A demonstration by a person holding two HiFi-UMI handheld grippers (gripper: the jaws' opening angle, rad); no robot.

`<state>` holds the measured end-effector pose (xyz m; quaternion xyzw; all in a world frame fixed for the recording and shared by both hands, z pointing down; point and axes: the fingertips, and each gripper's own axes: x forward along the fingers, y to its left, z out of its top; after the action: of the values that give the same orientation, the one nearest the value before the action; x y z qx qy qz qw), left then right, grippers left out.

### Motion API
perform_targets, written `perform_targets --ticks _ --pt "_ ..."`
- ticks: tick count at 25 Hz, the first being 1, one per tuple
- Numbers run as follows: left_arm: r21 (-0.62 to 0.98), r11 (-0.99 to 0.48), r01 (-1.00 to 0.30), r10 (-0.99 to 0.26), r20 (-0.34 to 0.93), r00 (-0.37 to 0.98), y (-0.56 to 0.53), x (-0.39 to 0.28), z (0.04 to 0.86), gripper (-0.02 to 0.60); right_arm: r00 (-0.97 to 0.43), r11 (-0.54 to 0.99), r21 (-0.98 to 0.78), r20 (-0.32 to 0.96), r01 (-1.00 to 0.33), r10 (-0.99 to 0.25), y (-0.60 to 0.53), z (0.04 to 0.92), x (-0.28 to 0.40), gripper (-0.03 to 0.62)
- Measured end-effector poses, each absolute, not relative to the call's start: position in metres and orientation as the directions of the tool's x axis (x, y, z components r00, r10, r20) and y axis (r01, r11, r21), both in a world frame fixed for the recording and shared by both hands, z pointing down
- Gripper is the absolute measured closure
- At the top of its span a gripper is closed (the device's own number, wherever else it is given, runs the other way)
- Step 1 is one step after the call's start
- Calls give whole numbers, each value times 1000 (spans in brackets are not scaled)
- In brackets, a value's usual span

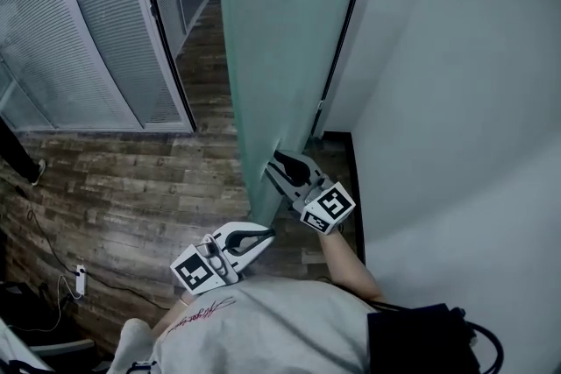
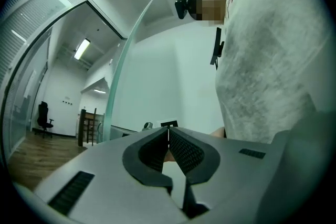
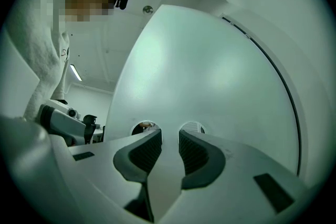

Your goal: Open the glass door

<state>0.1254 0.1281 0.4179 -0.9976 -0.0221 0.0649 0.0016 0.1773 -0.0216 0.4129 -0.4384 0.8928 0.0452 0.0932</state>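
The frosted glass door (image 1: 280,31) stands partly swung out of its dark frame (image 1: 346,31), between the white wall (image 1: 465,101) on one side and a partition of blinds (image 1: 88,22) on the other, its bottom edge over the plank floor (image 1: 131,179). The right tool (image 1: 273,166) is up against the door low down, near the edge closest to the person. In the right gripper view its jaws stand a moderate way apart with the tips at the door's pale face, just under two small round clear spots (image 3: 192,127) in the glass. I see nothing clamped between the pads. The left tool (image 1: 270,234) hangs well short of the door, close to the person's grey shirt (image 1: 263,328), pointing toward the door's near edge. Its jaws are drawn together, tips meeting, with nothing held.
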Motion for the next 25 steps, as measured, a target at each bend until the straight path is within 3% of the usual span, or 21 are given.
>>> perform_targets --ticks 11,25 --pt "-14 -966 257 258 -96 961 181 174 429 563 -579 595 5 -235 -804 -781 36 421 234 484" --pt "-24 -921 388 388 -110 915 212 224 421 563 -605 625 6 -260 -781 -753 80 426 299 485"
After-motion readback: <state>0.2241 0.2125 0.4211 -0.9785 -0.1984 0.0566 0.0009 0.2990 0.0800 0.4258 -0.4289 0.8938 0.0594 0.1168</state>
